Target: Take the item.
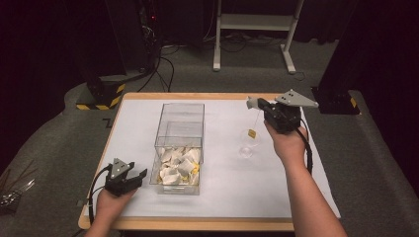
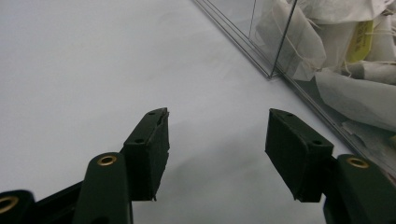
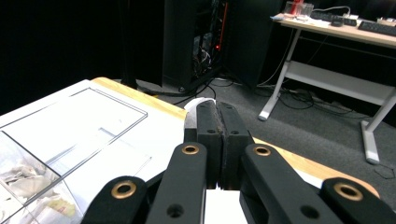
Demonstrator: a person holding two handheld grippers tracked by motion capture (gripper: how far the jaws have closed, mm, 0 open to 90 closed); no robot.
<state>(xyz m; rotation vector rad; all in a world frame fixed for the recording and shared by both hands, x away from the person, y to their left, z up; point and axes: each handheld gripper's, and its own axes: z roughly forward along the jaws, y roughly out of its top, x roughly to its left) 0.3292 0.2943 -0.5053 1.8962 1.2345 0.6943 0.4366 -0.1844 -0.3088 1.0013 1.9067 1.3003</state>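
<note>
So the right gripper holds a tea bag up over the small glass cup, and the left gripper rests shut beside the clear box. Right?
Not quite: the left gripper is open, not shut; the left gripper view shows its jaws apart with bare table between them. The rest holds: the right gripper holds a tea bag over the glass cup, and the left one rests beside the clear box.

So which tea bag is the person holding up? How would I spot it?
Find the white table and the clear box of tea bags in its middle. Look right of the box to the right gripper, raised above a small clear cup. The tea bag is the white one pinched in its jaws, with a string and yellow tag dangling; the others lie in the box.
</note>
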